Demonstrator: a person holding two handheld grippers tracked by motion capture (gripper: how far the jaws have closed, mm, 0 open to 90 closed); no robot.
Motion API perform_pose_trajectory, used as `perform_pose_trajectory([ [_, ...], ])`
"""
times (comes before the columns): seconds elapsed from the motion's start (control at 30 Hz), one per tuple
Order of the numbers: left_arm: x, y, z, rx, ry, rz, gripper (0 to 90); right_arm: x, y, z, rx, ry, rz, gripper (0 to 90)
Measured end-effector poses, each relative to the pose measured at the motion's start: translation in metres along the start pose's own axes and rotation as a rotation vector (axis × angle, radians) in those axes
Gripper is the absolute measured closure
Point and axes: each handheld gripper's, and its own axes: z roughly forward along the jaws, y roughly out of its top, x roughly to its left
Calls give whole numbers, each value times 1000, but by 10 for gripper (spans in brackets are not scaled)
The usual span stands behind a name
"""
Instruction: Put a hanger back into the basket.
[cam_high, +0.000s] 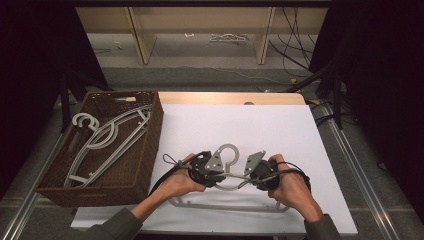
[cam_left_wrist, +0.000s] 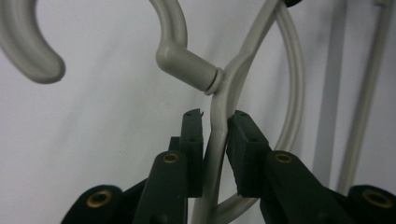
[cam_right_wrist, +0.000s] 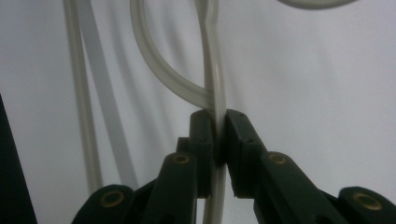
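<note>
Left gripper (cam_left_wrist: 215, 140): jaws around grey hanger (cam_high: 227, 177) arm just below hook neck, right pad touching, slight gap at left pad. Right gripper (cam_right_wrist: 220, 135): jaws clamped tight on hanger's other arm. Hanger: at near edge of white table (cam_high: 280, 125), hook pointing away. Wicker basket (cam_high: 150, 135): left of table, holding more grey hangers (cam_high: 107, 137).

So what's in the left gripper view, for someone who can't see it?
A grey hanger stands between the left tool's two black jaws, which sit close around its thin arm just below the hook. Behind is a white table.
</note>
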Motion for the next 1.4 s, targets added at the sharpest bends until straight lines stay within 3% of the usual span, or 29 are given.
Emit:
perform_pose_trajectory([
  [0.13, 0, 8, -12, -7, 9, 88, 807, -2, 0, -5, -29, -44, 10, 784],
  [0.2, -1, 9, -16, -25, 10, 62, 816, -4, -1, -9, -53, -79, 40, 759],
  [0.27, 3, 9, -22, -32, 4, 55, 816, -5, -1, -13, -81, -76, 65, 740],
  [0.4, 13, 8, -32, -73, 7, 2, 817, -10, -2, -23, -187, -126, 139, 554],
  [0.43, 18, 7, -33, -81, -1, 24, 817, -11, -2, -27, -223, -140, 166, 523],
  [0.47, 17, 5, -34, -85, 24, -53, 817, -12, -2, -29, -257, -148, 186, 491],
  [0.57, 24, 2, -39, -77, 36, -77, 817, -12, -2, -37, -343, -162, 263, 404],
  [0.87, 39, -3, -54, -101, 79, -149, 817, -11, -9, -42, -524, -198, 422, 288],
  [0.93, 41, -3, -58, -105, 91, -163, 817, -10, -11, -43, -558, -219, 437, 281],
  [1.2, 50, -6, -77, -142, 104, -222, 816, 1, -26, -41, -642, -211, 489, 244],
  [1.4, 52, -1, -98, -166, 142, -222, 816, 11, -36, -31, -696, -209, 523, 238],
])
